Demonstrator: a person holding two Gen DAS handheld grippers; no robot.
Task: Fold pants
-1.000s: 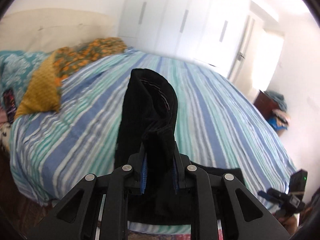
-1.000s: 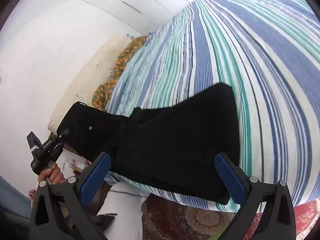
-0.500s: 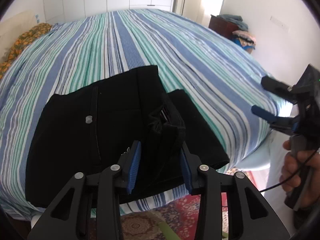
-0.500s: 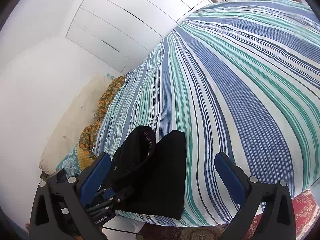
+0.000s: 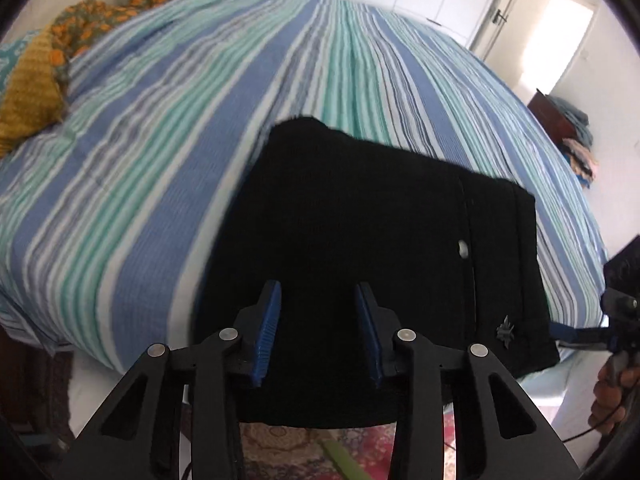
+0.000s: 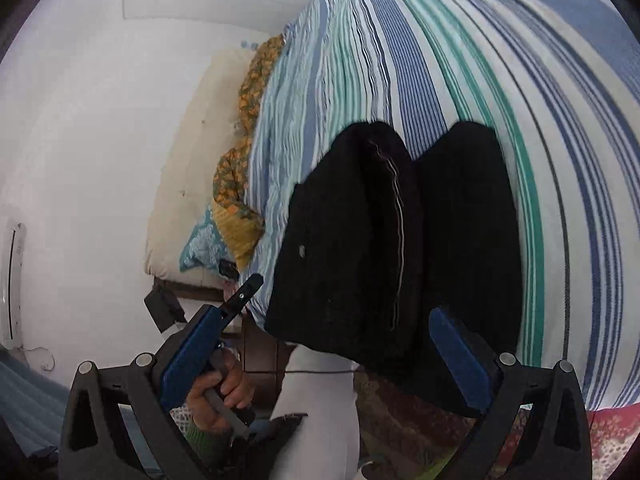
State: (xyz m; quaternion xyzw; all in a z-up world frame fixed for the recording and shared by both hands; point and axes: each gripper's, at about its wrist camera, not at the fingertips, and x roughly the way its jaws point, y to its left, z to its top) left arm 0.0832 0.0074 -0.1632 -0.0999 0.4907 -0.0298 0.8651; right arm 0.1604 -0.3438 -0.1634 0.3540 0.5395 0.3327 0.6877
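Black pants (image 5: 372, 236) lie folded at the near edge of the striped bed (image 5: 168, 128), their lower part hanging over the side. On the left, the left gripper (image 5: 318, 332) hovers over them, its blue-padded fingers (image 5: 267, 332) spread and holding nothing. On the right, the right gripper (image 6: 320, 356) is wide open, clear of the fabric, above the patterned rug (image 6: 404, 412).

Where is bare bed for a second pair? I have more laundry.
Striped bed lies bare beyond the pants, and to their left up to the orange cloth. The near edge is crowded: pants overhang it.
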